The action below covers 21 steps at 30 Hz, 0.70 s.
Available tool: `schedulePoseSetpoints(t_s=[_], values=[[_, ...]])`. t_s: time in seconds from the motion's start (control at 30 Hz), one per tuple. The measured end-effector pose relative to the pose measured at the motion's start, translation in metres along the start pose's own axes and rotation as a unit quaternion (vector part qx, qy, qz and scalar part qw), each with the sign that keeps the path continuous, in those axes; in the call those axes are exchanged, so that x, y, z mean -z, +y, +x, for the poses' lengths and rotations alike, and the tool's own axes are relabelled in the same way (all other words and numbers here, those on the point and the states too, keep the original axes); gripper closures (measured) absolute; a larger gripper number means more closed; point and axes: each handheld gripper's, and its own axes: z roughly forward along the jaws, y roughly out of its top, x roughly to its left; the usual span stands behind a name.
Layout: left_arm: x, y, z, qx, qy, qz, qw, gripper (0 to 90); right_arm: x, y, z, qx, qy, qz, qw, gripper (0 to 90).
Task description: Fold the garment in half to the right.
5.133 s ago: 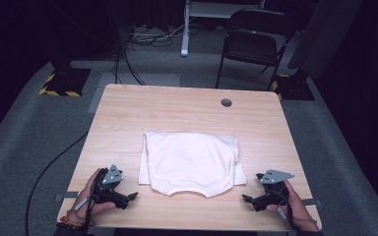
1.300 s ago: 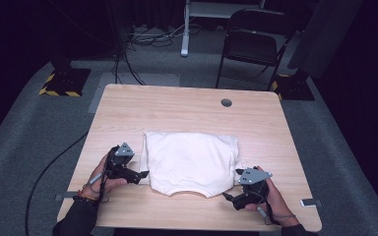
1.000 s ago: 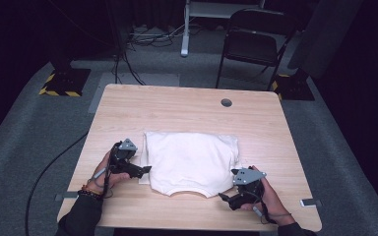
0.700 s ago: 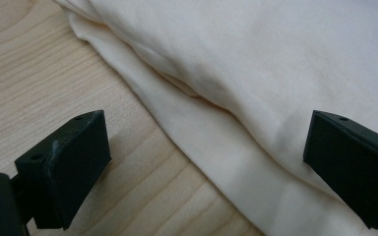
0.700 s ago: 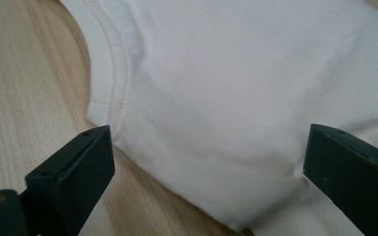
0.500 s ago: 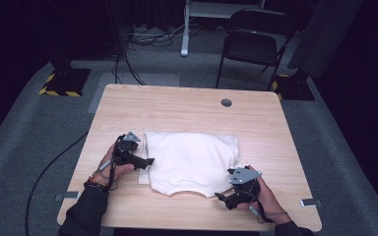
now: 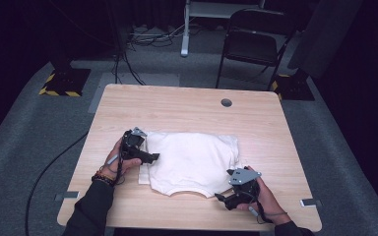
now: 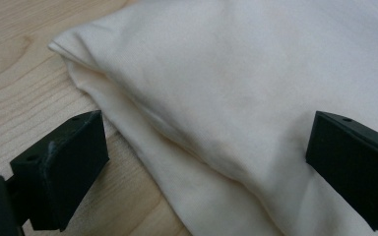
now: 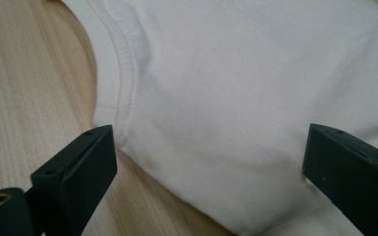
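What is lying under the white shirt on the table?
The white shirt lies flat on the wooden table, folded so its own layers stack at the left edge. Whether anything else sits beneath it cannot be seen; the cloth covers that area.

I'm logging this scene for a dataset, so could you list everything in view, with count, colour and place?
Shirt: one, white, folded, lying on the table's near middle.
Table: one, light wood, centre, with a round hole near its far edge.
Chair: one, black, on the floor beyond the table.
Cables: several, dark and pale, on the grey floor at the back.
Left gripper: one, black, open, at the shirt's left edge.
Right gripper: one, black, open, at the shirt's near right corner.
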Motion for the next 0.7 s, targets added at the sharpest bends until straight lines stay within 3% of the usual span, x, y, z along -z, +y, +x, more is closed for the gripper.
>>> schedulePoseSetpoints(t_s=[0.1, 0.4, 0.53, 0.7], values=[[-0.002, 0.003, 0.000, 0.009, 0.001, -0.003, 1.0000, 2.6, -0.003, 0.007, 0.004, 0.006, 0.002, -0.004, 1.0000, 5.5], [-0.007, 0.010, -0.002, 0.032, 0.014, -0.004, 0.9994, 3.7, -0.031, 0.052, 0.036, 0.074, 0.018, -0.002, 0.9971, 4.5], [-0.010, 0.012, -0.006, 0.035, 0.037, -0.003, 0.9987, 4.5, -0.051, 0.073, 0.049, 0.098, 0.036, -0.007, 0.9946, 5.2], [-0.013, 0.014, -0.013, 0.025, 0.069, 0.001, 0.9973, 9.4, -0.078, 0.094, 0.068, 0.123, 0.053, -0.005, 0.9910, 5.3]])
